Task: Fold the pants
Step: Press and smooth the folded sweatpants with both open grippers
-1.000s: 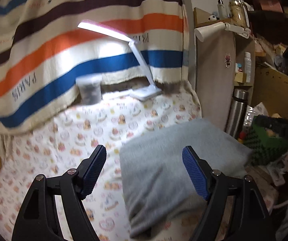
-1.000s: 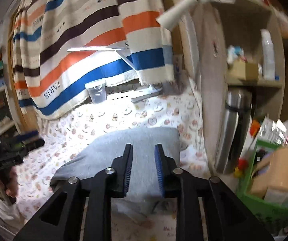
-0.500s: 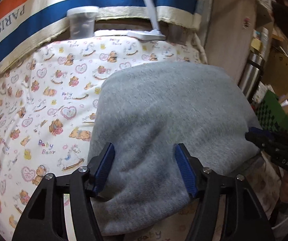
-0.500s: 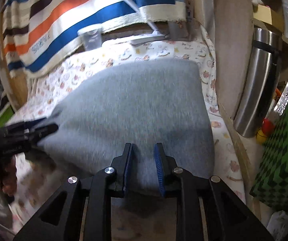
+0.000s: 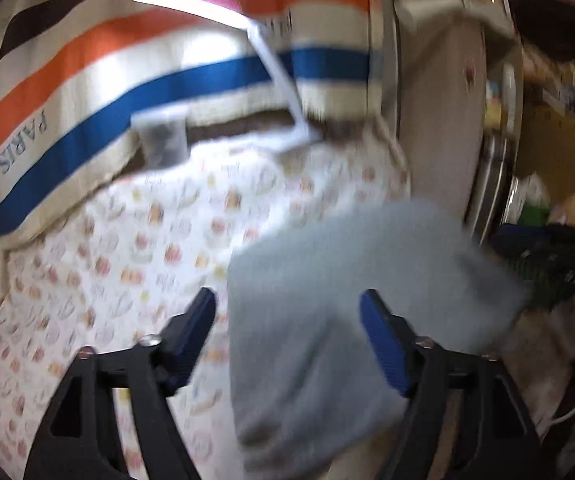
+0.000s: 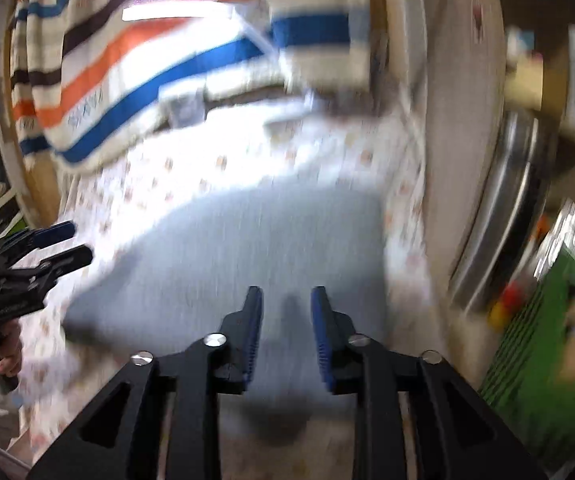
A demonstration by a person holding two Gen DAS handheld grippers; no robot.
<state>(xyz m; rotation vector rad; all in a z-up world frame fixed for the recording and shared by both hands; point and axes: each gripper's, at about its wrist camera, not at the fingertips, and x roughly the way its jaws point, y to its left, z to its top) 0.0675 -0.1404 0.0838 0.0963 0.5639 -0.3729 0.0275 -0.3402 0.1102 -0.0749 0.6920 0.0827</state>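
Grey pants (image 5: 351, 292), folded into a soft, light, limp pad, lie on the printed sheet (image 5: 127, 248) near its right edge – left gripper (image 5: 287, 332) wide apart, right gripper (image 6: 286, 332) just opened, neither clamping cloth – best gripped at a thick folded edge.

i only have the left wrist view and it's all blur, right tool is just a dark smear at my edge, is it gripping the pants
Observer: No. In the right wrist view the right tool is open over the grey pants. Its jaws have just been opening, and no cloth is pinched between them.
Operator: and my left one, caught on anything
Observer: From that side the left tool sits by the pants' left corner. Its jaws have just opened wider, and only the printed sheet shows between its tips. Whether it touches the corner, I can't tell.
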